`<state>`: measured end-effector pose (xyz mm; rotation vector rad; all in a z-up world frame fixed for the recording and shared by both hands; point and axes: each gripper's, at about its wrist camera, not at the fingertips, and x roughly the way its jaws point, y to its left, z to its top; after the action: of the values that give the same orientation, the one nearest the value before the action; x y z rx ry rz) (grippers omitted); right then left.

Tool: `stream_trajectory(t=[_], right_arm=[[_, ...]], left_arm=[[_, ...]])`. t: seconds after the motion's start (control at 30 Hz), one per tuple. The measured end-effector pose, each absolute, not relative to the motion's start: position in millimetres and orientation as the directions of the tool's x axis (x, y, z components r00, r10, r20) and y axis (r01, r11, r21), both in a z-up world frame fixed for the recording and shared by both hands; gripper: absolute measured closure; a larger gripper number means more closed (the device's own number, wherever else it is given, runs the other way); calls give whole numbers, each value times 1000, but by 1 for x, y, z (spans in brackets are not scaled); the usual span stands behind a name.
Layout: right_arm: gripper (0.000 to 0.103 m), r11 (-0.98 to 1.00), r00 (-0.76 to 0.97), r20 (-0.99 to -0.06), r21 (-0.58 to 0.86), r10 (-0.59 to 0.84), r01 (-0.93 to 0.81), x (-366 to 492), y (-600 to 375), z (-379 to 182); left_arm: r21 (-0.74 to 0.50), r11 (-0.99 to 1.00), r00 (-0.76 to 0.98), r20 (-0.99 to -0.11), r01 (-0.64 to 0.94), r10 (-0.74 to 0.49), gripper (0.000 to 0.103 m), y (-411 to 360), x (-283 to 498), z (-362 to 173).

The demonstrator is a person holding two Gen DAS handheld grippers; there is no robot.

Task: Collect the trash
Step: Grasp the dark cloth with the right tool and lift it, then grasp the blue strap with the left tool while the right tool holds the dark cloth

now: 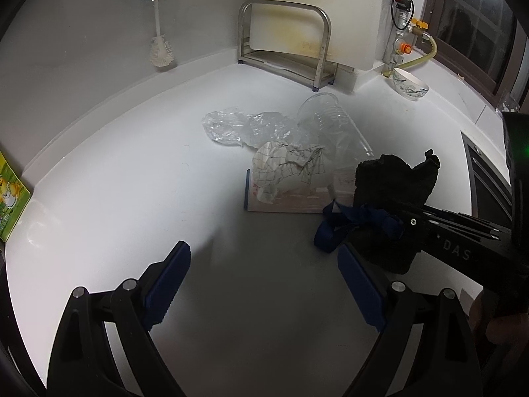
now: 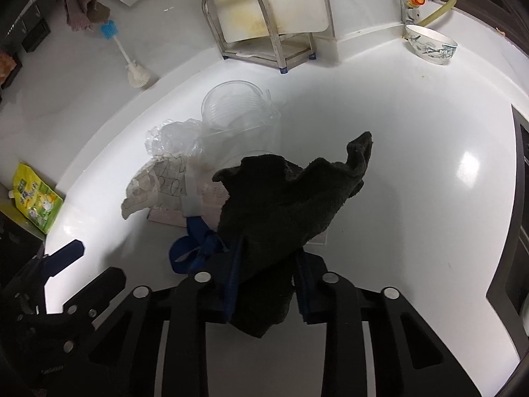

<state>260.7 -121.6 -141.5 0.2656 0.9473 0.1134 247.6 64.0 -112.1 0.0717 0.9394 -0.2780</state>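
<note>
A heap of trash lies mid-counter: a clear plastic cup [image 1: 325, 115] on its side, crumpled clear film [image 1: 244, 127], crumpled grid-printed paper [image 1: 284, 168] on a flat pink-and-white packet [image 1: 291, 203], and a blue ribbon scrap [image 1: 334, 223]. My right gripper [image 2: 269, 266] is shut on a black cloth [image 2: 291, 192], held just above the counter right of the heap; the cloth also shows in the left wrist view [image 1: 393, 182]. My left gripper [image 1: 264, 281] is open and empty, low over the bare counter in front of the heap. The cup [image 2: 238, 106], paper [image 2: 155, 185] and ribbon [image 2: 195, 248] show in the right wrist view.
A steel rack [image 1: 284, 46] holding a white cutting board stands at the back wall. A bottle brush [image 1: 158, 39] leans on the wall at left. A patterned bowl [image 1: 410, 84] sits back right by gas pipes. A green-yellow pouch [image 1: 10, 195] stands at the left edge. A dark cooktop edge [image 2: 519, 198] lies right.
</note>
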Motion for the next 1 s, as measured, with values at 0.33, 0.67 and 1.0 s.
stream_trajectory(t=[0.33, 0.67, 1.0], right_arm=[[84, 919, 566, -755, 393, 330, -12, 230, -139, -142], [85, 916, 571, -753, 401, 326, 5, 212, -150, -149], [85, 917, 586, -751, 397, 303, 34, 198, -159, -153]], left_arm=[[-73, 951, 544, -806, 301, -234, 14, 46, 240, -112], [-43, 926, 513, -822, 376, -247, 14, 19, 236, -133], [-25, 910, 491, -835, 414, -246, 15, -1, 245, -156]])
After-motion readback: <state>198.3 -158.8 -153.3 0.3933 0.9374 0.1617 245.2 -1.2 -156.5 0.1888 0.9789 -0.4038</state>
